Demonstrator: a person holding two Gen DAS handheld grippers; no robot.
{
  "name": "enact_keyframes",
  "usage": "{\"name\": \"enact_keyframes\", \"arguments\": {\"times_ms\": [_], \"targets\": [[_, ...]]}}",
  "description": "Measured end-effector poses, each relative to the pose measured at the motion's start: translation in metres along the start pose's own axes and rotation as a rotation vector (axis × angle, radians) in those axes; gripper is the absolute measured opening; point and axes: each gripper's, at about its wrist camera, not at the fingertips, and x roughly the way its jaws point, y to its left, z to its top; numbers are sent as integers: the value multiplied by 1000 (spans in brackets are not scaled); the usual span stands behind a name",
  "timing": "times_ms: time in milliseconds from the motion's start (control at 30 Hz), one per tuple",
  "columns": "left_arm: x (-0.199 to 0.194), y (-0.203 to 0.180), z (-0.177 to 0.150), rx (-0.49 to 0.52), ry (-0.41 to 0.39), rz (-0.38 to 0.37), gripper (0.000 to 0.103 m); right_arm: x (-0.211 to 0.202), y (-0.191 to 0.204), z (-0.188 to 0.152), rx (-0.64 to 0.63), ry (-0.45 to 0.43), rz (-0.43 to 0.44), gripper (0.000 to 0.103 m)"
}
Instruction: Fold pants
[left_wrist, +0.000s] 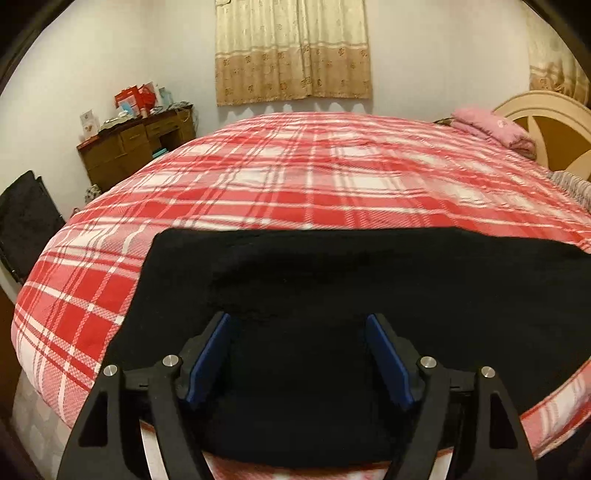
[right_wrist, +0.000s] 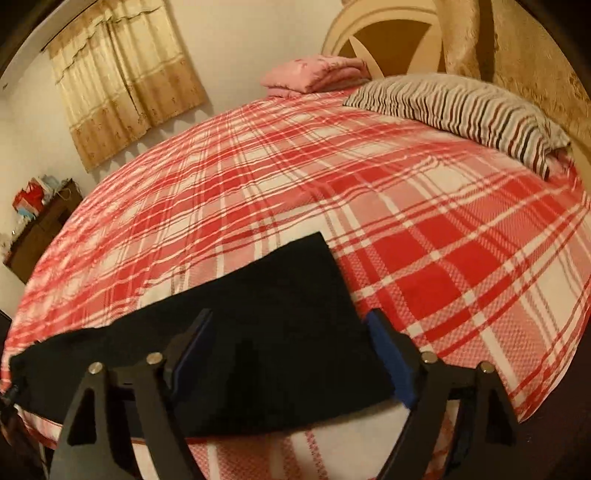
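**Black pants flat on bed, both jaws apart**

I see the bed (left_wrist: 295, 177) filling both views under a red-and-white plaid cover. Black pants (left_wrist: 332, 295) lie flat along its near edge, one squared end reaching toward the middle of the bed in the right wrist view. A striped pillow (right_wrist: 465, 114) and a folded pink blanket (right_wrist: 314, 74) sit near the headboard. A brown dresser (left_wrist: 136, 147) stands against the far wall. My left gripper (left_wrist: 297, 321) hangs over the pants, jaws wide, nothing pinched. My right gripper (right_wrist: 290, 317) straddles the pants' end, jaws wide, pads not pressing the cloth.
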Motion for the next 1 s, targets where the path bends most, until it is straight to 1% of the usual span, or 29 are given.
{"name": "enact_keyframes", "arguments": {"times_ms": [67, 133, 233, 300, 333, 400, 533, 667, 733, 800, 900, 933, 967, 1000], "targets": [[-1, -5, 1, 14, -4, 8, 76, -6, -3, 1, 9, -2, 27, 85], [-1, -9, 2, 14, -5, -6, 76, -10, -10, 2, 43, -8, 54, 84], [2, -13, -1, 18, 7, -5, 76, -16, -18, 1, 61, -16, 38, 80], [7, -12, -5, 18, 22, 0, 76, -19, -22, 1, 74, -18, 39, 74], [9, -11, -7, 15, 29, 10, 76, -19, -23, 1, 79, -16, 35, 73], [9, -7, -8, 8, 19, 8, 76, -19, -28, -1, 92, -10, 20, 70], [4, -4, -4, -1, 15, 24, 76, -19, -30, -1, 96, -8, 14, 69], [-2, 5, 4, 10, -18, 97, 76, -18, -19, -4, 26, -11, -56, 70], [-4, 19, 8, -20, -23, 126, 76, -16, -13, -5, -2, -10, -51, 70], [-3, 36, 8, -56, -19, 153, 77, -15, -12, -6, -11, -11, -56, 70], [5, 55, 4, -61, 9, 233, 77, -16, -4, -7, -59, -33, -116, 70], [10, 61, 0, -55, 27, 259, 77, -18, 0, -7, -68, -41, -115, 70], [12, 68, -3, -69, 23, 245, 81, -20, 3, -6, -70, -50, -111, 70], [12, 74, -6, -93, 11, 234, 88, -23, 7, -5, -78, -64, -108, 70]]}}
